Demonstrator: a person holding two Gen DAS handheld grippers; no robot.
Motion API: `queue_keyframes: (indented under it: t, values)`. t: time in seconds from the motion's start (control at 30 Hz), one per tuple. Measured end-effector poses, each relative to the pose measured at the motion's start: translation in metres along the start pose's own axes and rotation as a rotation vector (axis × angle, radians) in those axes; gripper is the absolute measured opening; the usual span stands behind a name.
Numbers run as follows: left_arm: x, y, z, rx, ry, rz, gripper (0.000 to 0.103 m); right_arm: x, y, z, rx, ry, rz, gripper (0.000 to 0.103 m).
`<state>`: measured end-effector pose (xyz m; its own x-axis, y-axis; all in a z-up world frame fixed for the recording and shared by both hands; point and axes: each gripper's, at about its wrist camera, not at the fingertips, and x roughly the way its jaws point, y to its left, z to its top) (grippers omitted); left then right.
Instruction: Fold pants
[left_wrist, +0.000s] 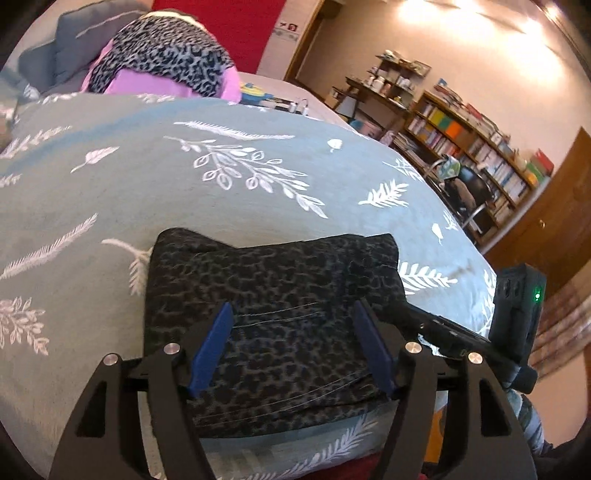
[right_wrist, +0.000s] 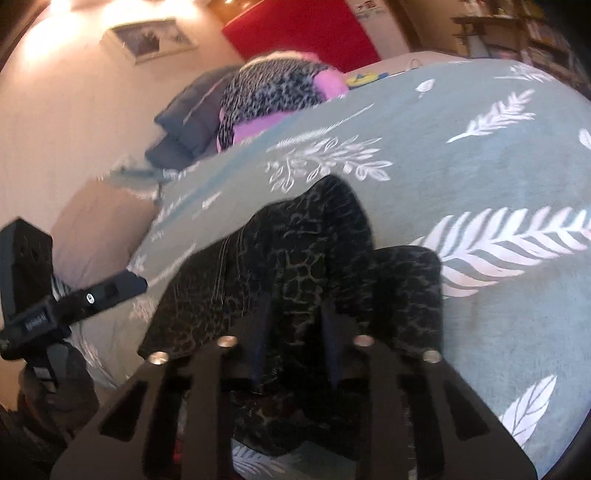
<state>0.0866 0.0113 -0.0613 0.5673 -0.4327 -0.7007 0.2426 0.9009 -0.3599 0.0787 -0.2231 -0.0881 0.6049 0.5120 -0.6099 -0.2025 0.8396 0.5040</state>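
Pants (left_wrist: 273, 317), dark with a leopard-like print, lie folded in a compact stack on the leaf-patterned bed cover (left_wrist: 184, 184). The left gripper (left_wrist: 295, 347) hovers above them, jaws wide. The right gripper (right_wrist: 295, 343), at 3 o'clock, pinches a raised fold with narrow jaws.
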Motion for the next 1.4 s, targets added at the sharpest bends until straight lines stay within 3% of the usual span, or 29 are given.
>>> queue_keyframes:
  t: [0.07,0.27,0.37,0.53,0.73,0.83,0.87,0.9,0.93,1.13,1.27,1.4]
  values:
    - [-0.002,0.010,-0.002,-0.020,0.005,0.006,0.068,-0.003,0.007,-0.001,-0.021,-0.008,0.014,0.005]
    - [-0.006,0.028,-0.001,-0.072,0.003,-0.016,0.070,-0.053,0.027,-0.002,0.001,-0.075,0.162,0.004]
    - [-0.007,0.031,0.001,-0.098,-0.002,-0.043,0.070,-0.069,0.023,-0.010,0.052,-0.070,0.172,0.004]
    - [0.003,0.025,-0.004,-0.064,0.025,-0.060,0.070,-0.057,-0.002,-0.036,0.107,0.003,0.045,0.004]
    - [0.033,0.008,-0.025,0.008,0.119,-0.040,0.070,-0.031,-0.012,-0.053,0.082,0.062,-0.028,0.006]
    - [0.034,0.000,-0.031,0.069,0.110,-0.013,0.073,-0.035,-0.010,-0.049,0.062,0.045,-0.046,0.022]
    - [0.034,-0.002,-0.033,0.078,0.111,-0.008,0.073,-0.037,-0.010,-0.046,0.062,0.030,-0.059,0.042]
    - [0.034,-0.003,-0.034,0.080,0.114,-0.009,0.073,-0.042,-0.010,-0.044,0.066,-0.001,-0.065,0.055]
    - [0.034,-0.003,-0.035,0.077,0.117,-0.012,0.073,-0.046,-0.011,-0.041,0.072,-0.026,-0.064,0.058]
    - [0.034,-0.006,-0.042,0.092,0.126,-0.017,0.073,-0.030,-0.022,-0.031,0.104,-0.022,-0.089,0.059]
    - [0.034,-0.005,-0.046,0.097,0.125,-0.016,0.073,-0.007,-0.030,-0.028,0.162,0.032,-0.002,0.059]
    - [0.036,-0.003,-0.046,0.091,0.126,-0.017,0.073,0.014,-0.027,-0.028,0.166,0.059,0.015,0.058]
